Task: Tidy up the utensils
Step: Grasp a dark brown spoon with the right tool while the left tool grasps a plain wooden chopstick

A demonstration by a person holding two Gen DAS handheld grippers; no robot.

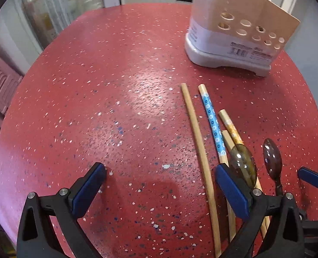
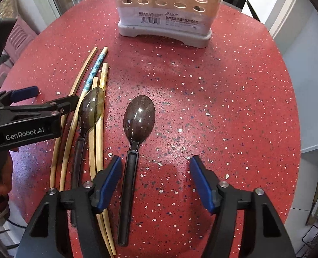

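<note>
Bare table (image 1: 115,107) lies left of the chopsticks (image 1: 202,150); the utensil holder (image 1: 234,34) blocks the far side.

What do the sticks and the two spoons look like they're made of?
The chopsticks look like pale bamboo or wood, matt; one has a blue flowered wrap. The spoons seem to be glossy, see-through brownish plastic with bright highlights, on dark handles.

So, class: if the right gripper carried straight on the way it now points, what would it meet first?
Probably the dark spoon: its handle lies between the open right gripper fingers, near the left one. Beside it is only bare red table. Depth is unclear.
</note>
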